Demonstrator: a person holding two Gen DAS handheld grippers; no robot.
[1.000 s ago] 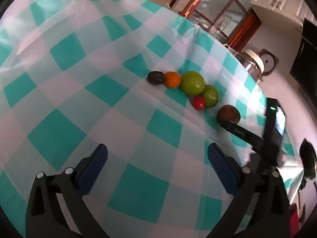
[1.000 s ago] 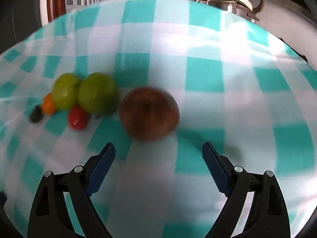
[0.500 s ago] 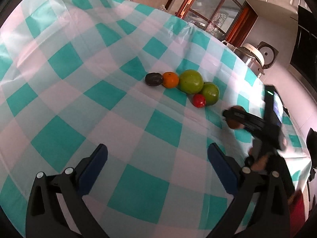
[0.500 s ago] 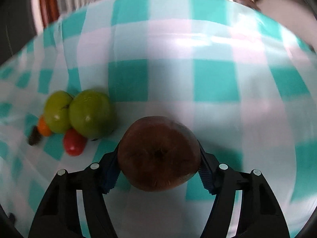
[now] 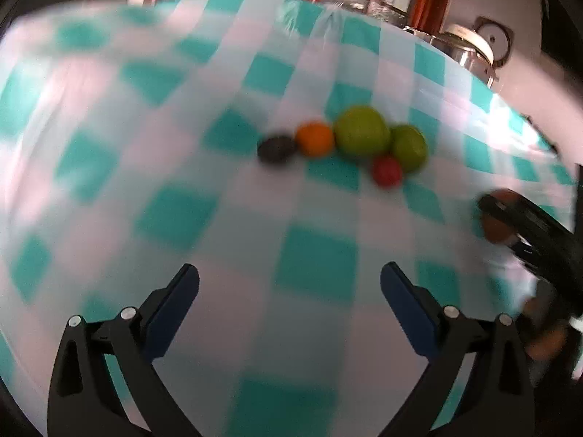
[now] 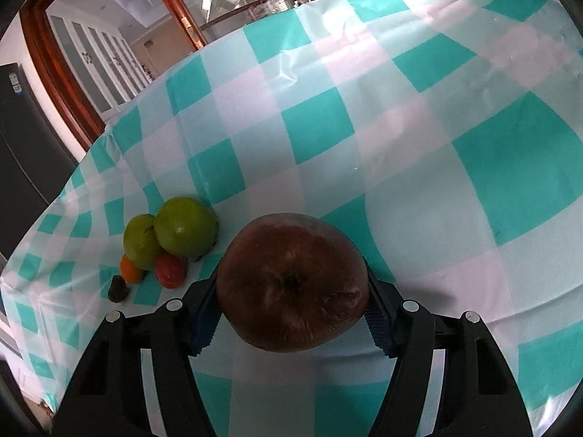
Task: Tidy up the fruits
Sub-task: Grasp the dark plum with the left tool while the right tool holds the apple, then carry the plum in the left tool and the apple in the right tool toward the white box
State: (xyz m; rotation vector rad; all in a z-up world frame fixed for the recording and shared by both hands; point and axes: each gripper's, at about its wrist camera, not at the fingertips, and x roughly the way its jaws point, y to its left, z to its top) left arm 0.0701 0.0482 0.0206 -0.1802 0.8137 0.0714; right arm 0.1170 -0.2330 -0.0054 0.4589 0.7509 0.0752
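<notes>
My right gripper [image 6: 291,313] is shut on a large brown fruit [image 6: 291,284] and holds it above the checked tablecloth; the fruit also shows in the left wrist view [image 5: 493,227]. A row of fruits lies on the cloth: a dark plum [image 5: 277,148], an orange [image 5: 315,138], two green fruits [image 5: 360,130] [image 5: 410,147] and a small red one [image 5: 387,171]. In the right wrist view they lie left of the gripper, the green ones [image 6: 186,226] nearest. My left gripper [image 5: 289,291] is open and empty, well short of the row.
The teal and white checked tablecloth [image 6: 419,138] covers the whole table. A metal cooker [image 5: 470,47] and a wooden glass-door cabinet [image 6: 153,22] stand beyond the far edge. A dark appliance [image 6: 18,153] stands at the left.
My right gripper closed on the brown fruit and lifted it off the cloth, away from the row. The left gripper swung, so its view is blurred, and stayed open.
</notes>
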